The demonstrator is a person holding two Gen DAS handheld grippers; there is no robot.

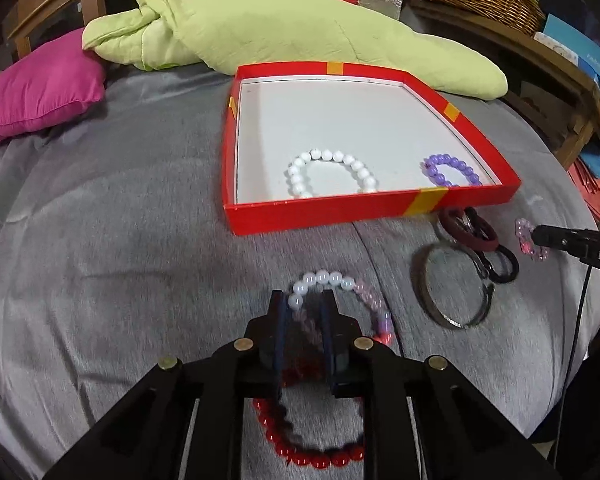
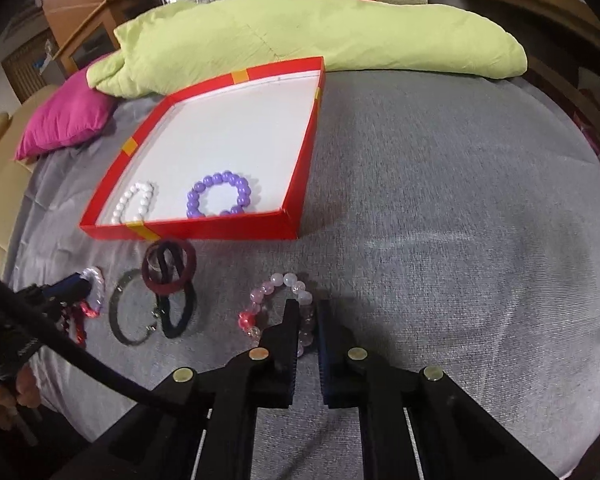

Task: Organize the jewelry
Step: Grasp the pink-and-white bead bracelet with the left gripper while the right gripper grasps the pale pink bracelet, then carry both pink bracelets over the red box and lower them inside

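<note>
Red box (image 1: 332, 212) wall hides bracelet bottoms; left claw (image 1: 306, 300) nips mixed-bead strand (image 1: 324, 279), right claw (image 2: 307, 312) pink one (image 2: 278, 282).

Left tongs (image 1: 306, 300) pinch the multicolour bracelet (image 1: 332, 280) (grey bedspread (image 1: 120, 240)).

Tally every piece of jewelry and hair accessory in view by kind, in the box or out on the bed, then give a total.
Beaded bracelets: 4 (white and purple in the red box; multicolour and pink on the bed)
Metal bangles: 1
Hair ties: 2 (maroon, black)
Total: 7
</note>
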